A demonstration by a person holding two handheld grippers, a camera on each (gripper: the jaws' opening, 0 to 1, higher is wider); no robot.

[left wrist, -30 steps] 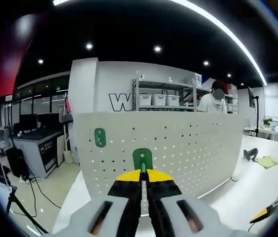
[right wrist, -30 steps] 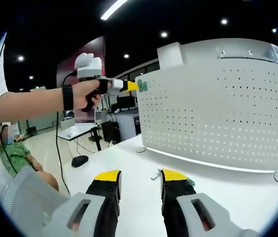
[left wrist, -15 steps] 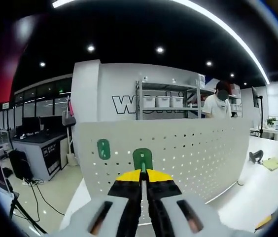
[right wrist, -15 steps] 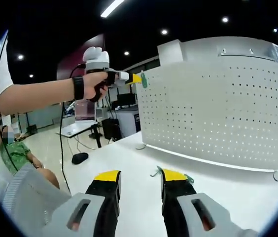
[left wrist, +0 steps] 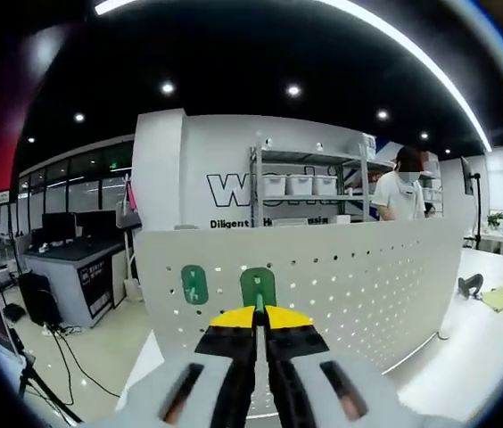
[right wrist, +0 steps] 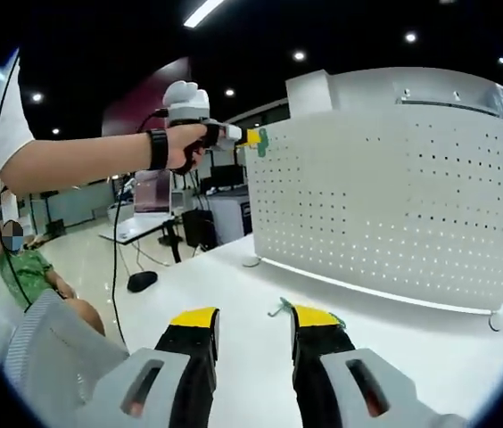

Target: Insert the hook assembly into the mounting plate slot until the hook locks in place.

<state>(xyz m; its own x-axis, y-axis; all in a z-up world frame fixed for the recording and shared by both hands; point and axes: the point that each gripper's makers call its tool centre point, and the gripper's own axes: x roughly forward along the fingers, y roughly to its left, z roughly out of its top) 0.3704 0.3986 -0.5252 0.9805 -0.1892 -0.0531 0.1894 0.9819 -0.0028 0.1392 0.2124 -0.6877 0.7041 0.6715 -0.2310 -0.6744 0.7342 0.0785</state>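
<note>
Green plastic marks the hook assembly (left wrist: 258, 289), pinched between the closed yellow-tipped jaws of the left gripper (left wrist: 259, 314) and held up in front of the white perforated mounting plate (left wrist: 358, 276). In the left gripper view the hook's flat green tab stands upright just above the jaw tips, near the plate's upper left part; whether it touches the plate cannot be told. A second green hook (left wrist: 194, 284) sits on the plate just beside it, to the left. Beyond the plate stand a metal shelf with white bins (left wrist: 298, 185), a wall with lettering, and a person in a white top (left wrist: 400, 192).

In the right gripper view the right gripper (right wrist: 251, 323) hangs low over the white table (right wrist: 234, 285), its jaws parted with nothing between them. A small green-and-metal hook piece (right wrist: 280, 308) lies on the table just beyond the jaw tips, near the right-hand one. The pegboard plate (right wrist: 394, 205) stands upright on the table, and at its upper left corner a hand (right wrist: 185, 147) with a black wristband holds the left gripper (right wrist: 250, 137) with the green hook (right wrist: 260, 141) at the plate's edge. A seated person in green (right wrist: 33, 281) shows at the far left.
</note>
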